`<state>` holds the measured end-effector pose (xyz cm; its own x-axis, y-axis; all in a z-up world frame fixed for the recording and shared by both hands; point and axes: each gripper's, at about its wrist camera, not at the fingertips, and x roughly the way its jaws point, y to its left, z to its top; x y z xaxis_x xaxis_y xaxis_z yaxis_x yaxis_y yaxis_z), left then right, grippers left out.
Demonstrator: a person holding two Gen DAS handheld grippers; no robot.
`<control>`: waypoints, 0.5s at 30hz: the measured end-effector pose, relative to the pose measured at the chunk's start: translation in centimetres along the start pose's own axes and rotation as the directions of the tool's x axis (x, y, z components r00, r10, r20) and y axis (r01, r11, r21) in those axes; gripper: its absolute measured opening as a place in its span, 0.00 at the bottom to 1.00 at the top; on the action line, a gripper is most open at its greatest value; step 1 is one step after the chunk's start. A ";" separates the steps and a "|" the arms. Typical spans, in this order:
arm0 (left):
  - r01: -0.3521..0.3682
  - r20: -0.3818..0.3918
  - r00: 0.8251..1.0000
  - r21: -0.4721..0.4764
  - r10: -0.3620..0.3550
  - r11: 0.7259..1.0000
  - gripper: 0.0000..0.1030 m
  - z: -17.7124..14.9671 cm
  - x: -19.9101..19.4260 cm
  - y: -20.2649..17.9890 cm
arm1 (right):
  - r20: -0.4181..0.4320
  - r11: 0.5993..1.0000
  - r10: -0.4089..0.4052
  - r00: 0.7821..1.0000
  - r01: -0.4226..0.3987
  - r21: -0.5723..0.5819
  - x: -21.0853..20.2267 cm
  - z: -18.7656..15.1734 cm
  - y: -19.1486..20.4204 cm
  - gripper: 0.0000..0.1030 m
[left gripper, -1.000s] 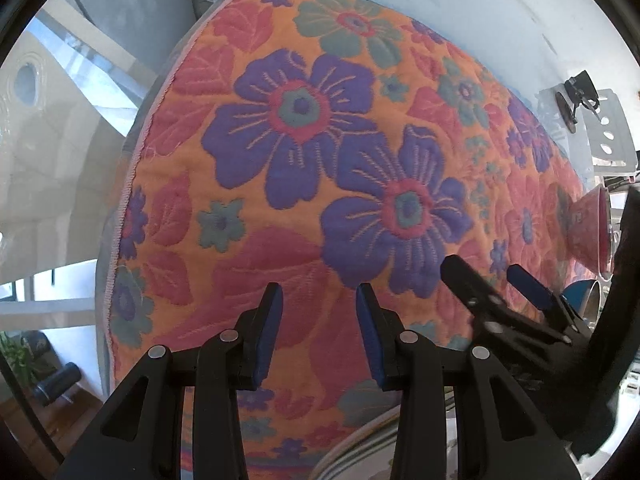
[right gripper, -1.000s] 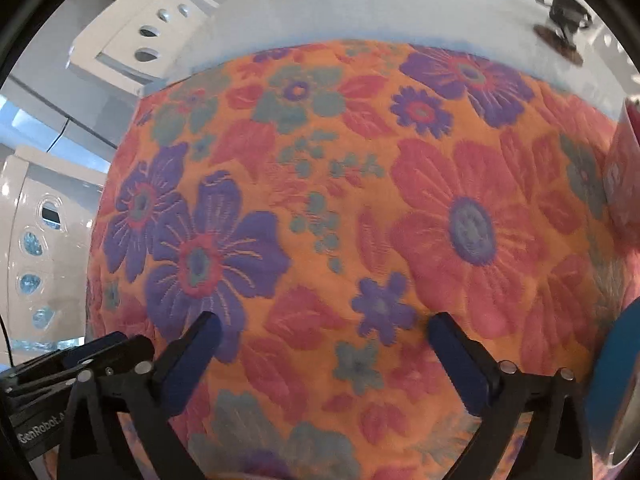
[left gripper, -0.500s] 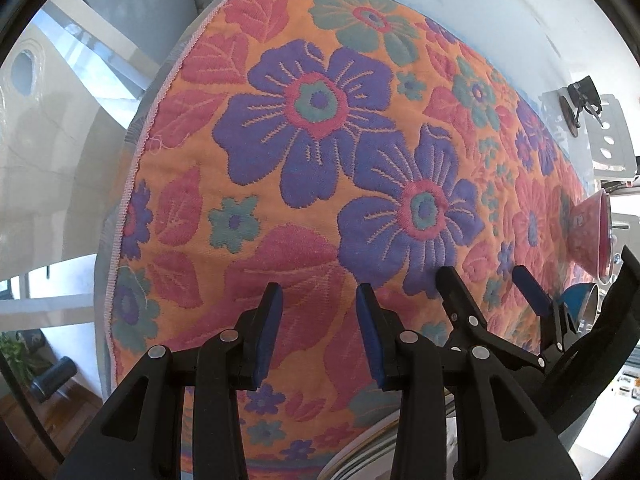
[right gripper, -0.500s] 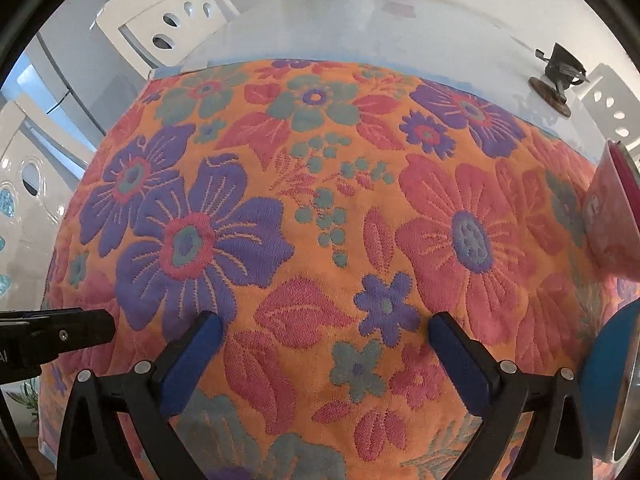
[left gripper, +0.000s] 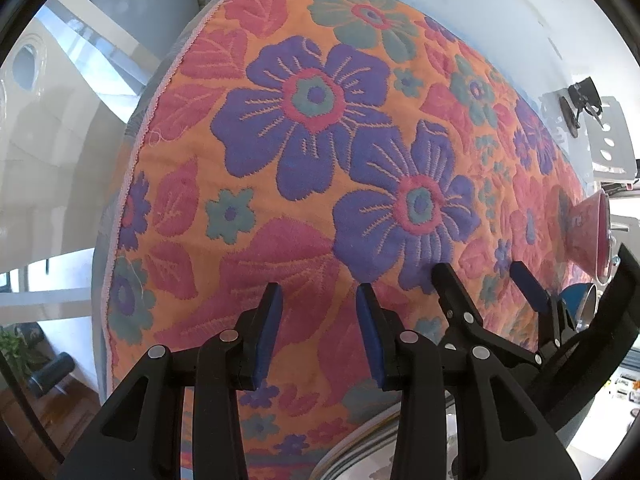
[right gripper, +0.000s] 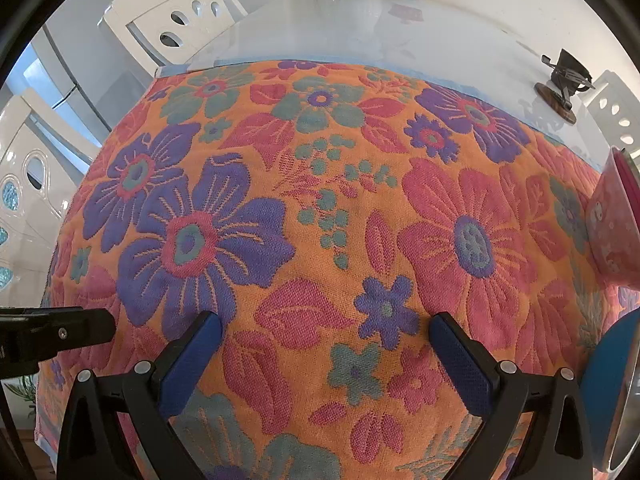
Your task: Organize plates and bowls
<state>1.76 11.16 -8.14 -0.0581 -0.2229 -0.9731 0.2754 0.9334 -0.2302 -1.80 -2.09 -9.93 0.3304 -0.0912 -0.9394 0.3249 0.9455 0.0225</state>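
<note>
The pink patterned bowl (right gripper: 612,224) stands near the right edge of the orange flowered cloth (right gripper: 320,208), and the blue bowl with a metal inside (right gripper: 608,396) is just beside it, nearer the front. They are not stacked yet, so the sorting seems hardly begun. The right gripper (right gripper: 324,344) has its jaws spread wide over bare cloth. The left gripper (left gripper: 318,308) has its jaws narrow and pinches nothing.

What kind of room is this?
Probably a dining room at home: a white table under a flowery cloth, white chairs around it, and a pink bowl on the cloth.
</note>
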 end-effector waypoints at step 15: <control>-0.011 -0.008 1.000 0.001 0.011 1.000 0.34 -1.2 0.2 0.0 | 0.003 1.000 0.001 1.000 -0.001 0.003 0.0 0.0 0.0 1.00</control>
<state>0.62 11.39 -8.36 -0.0631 -0.2106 -0.9755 0.2773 0.9353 -0.2199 -1.85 -2.05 -9.91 0.3334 -0.0915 -0.9383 0.3272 0.9447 0.0241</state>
